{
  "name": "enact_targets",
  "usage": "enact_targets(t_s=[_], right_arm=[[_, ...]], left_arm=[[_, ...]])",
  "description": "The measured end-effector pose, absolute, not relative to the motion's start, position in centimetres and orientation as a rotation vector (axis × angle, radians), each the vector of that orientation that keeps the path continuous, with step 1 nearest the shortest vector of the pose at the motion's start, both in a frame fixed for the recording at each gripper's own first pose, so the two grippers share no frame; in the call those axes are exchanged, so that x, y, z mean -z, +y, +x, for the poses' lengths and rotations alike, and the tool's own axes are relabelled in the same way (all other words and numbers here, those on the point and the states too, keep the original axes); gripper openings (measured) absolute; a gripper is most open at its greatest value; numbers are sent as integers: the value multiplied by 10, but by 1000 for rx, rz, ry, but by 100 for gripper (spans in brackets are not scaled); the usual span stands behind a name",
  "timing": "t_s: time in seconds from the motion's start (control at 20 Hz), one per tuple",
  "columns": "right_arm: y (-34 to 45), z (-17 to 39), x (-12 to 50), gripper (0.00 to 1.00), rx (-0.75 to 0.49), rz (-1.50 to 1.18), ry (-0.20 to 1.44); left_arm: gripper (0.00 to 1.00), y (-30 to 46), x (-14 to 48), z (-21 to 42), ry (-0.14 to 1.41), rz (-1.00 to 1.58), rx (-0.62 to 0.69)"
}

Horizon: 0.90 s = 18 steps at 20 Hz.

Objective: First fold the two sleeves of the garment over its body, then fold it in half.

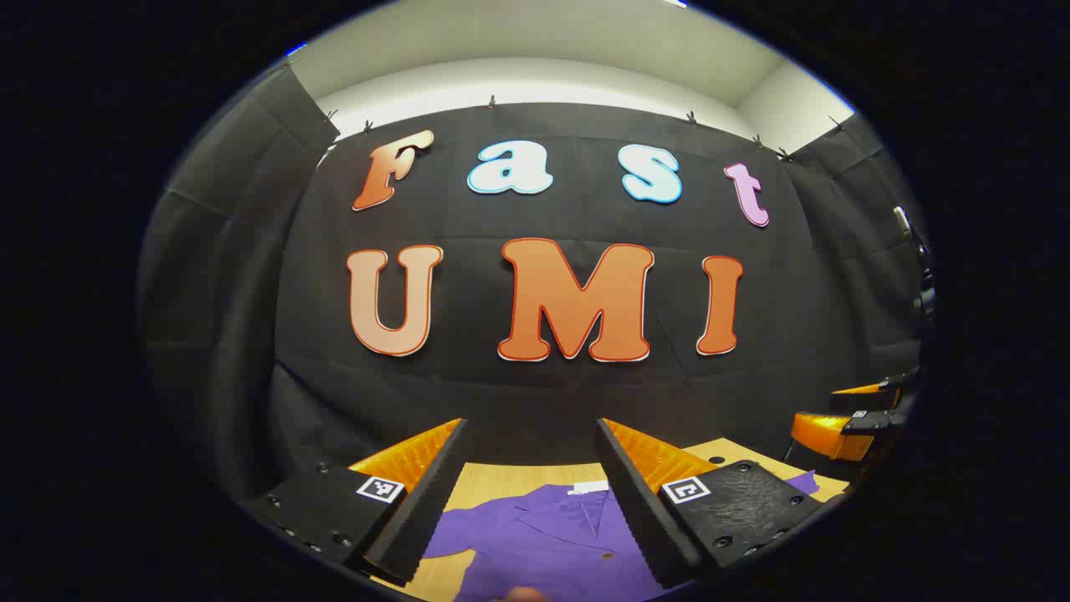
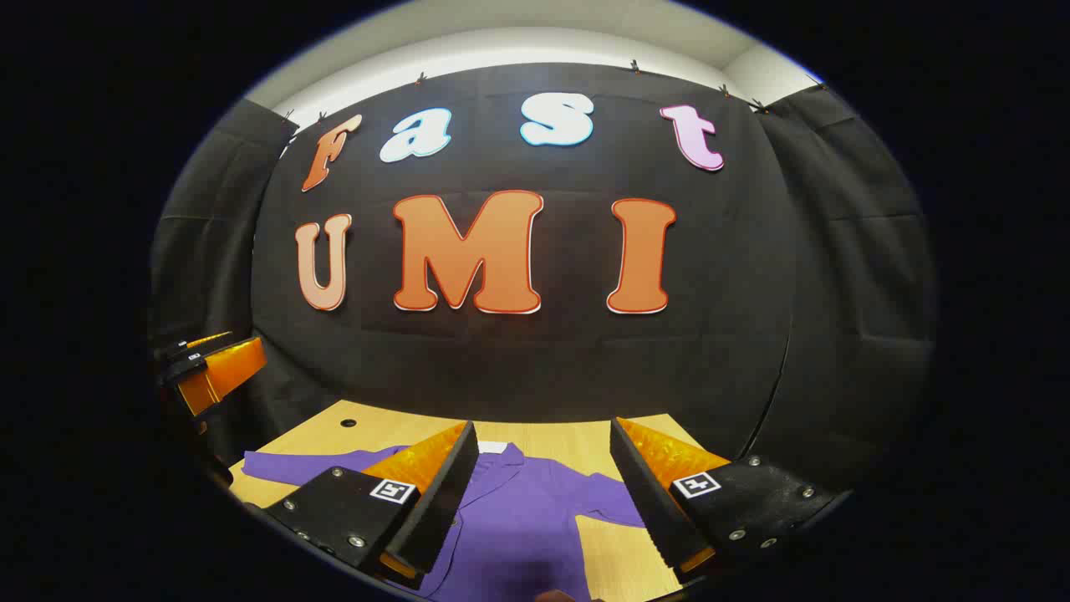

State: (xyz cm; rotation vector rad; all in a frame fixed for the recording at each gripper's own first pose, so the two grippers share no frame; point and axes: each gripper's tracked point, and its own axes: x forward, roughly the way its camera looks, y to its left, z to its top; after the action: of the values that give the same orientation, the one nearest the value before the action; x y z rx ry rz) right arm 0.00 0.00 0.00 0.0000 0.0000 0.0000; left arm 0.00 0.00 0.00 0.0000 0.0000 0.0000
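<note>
Purple shirt [image 1: 543, 535] lies flat on wood table [image 2: 376, 431], below both grippers. Left gripper [image 1: 531, 502] and right gripper [image 2: 543, 502] spread wide, holding nothing, above shirt.

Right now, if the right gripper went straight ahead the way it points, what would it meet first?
Probably the booth's black cloth wall. The right gripper, open, points level above the purple garment and the table, though depth is unclear.
</note>
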Motion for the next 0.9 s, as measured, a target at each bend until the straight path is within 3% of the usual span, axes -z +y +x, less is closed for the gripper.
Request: enact_targets(t_s=[0.9], right_arm=[[5, 0, 33, 96, 94, 20, 88]], left_arm=[[96, 13, 20, -12, 35, 46, 71]])
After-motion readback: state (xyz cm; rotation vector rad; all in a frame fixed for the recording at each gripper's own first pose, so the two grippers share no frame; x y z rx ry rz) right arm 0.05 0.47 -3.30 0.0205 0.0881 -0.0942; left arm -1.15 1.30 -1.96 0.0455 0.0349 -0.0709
